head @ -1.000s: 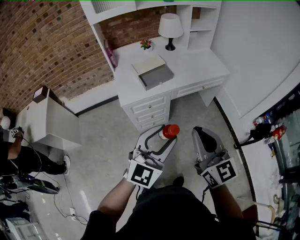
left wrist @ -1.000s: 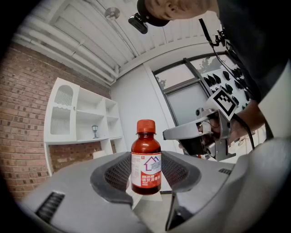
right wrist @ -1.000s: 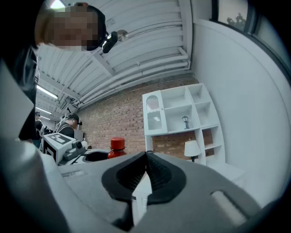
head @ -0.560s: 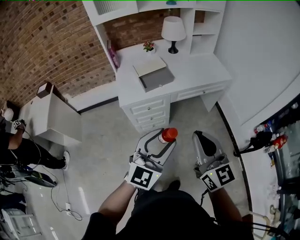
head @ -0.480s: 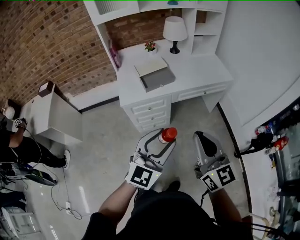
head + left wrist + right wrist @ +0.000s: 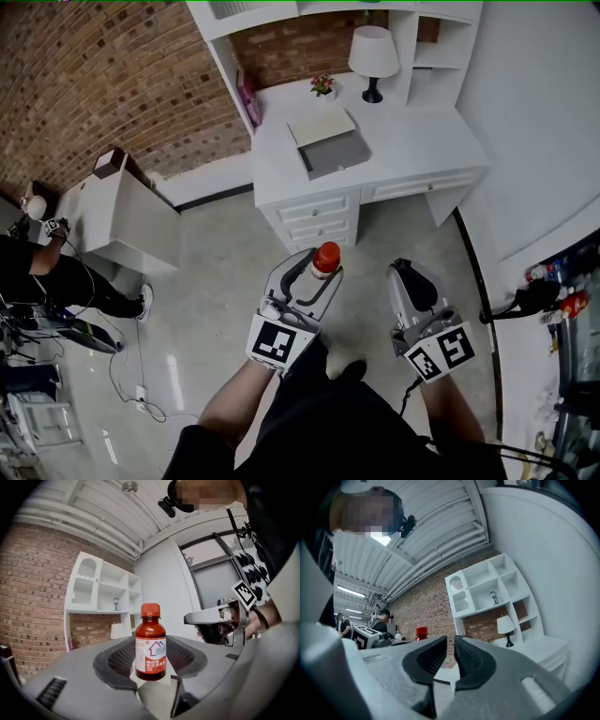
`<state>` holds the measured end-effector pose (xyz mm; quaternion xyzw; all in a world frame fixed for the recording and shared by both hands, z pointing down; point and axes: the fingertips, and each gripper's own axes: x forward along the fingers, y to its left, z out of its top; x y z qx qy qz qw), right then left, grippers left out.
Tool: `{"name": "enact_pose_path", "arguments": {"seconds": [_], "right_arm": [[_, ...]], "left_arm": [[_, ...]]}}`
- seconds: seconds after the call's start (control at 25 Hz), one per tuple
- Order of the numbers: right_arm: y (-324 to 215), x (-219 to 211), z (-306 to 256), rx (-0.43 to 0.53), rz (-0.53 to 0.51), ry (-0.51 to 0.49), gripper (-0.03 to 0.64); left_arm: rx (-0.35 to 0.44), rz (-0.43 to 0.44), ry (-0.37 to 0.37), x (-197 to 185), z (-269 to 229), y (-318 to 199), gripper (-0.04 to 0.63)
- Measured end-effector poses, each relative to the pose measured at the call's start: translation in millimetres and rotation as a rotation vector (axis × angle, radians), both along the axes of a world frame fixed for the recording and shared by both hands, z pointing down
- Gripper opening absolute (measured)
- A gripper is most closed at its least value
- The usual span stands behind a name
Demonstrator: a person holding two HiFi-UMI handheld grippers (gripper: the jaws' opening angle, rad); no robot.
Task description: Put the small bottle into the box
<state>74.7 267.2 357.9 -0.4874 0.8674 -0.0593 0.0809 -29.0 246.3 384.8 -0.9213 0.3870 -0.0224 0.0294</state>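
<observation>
The small bottle (image 6: 151, 644), brown with a red cap and a white label, is seen upright, clamped between the two dark padded jaws of the left gripper (image 6: 317, 272). In the head view it is held above the pale floor (image 6: 216, 272), near the picture's centre. The box (image 6: 337, 155), grey and open, with a white lid (image 6: 321, 127) just beside it at 11 o'clock, is set on the white desk (image 6: 422, 141), well apart from the bottle, at its 12 o'clock. The right gripper (image 6: 447, 656) is held at the left gripper's 3 o'clock. Its jaws are drawn almost together, only a thin gap is left, and nothing is gripped. A lamp (image 6: 372, 47) is placed at the box's 1 o'clock.
</observation>
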Motion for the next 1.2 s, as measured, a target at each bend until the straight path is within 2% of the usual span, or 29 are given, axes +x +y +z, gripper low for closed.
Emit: {"name": "enact_pose_path", "arguments": {"seconds": [0.28,0.64,0.8,1.0,1.2], "right_arm": [[-52.1,1.0,2.0,-0.021,0.044,0.018,0.040],[-161.3,-5.3,-1.2,-0.048,0.153,0.040,0.034],[-205.8,-14.4,-0.7,-0.064,0.191,0.049,0.034],[-245.9,-18.9,7.3,-0.085,0.228,0.059,0.032],[-278.9,-14.2,18.0,-0.104,0.226,0.056,0.031]], "left_arm": [[0.013,0.006,0.069,-16.8,1.1,-61.5,0.200],[0.000,0.079,0.095,-33.7,11.4,-187.3,0.200],[-0.037,0.117,0.102,-44.0,19.8,-235.7,0.201],[-0.130,0.165,0.101,-47.0,41.6,-281.6,0.201],[-0.167,0.157,0.107,-43.2,58.3,-322.7,0.201]]}}
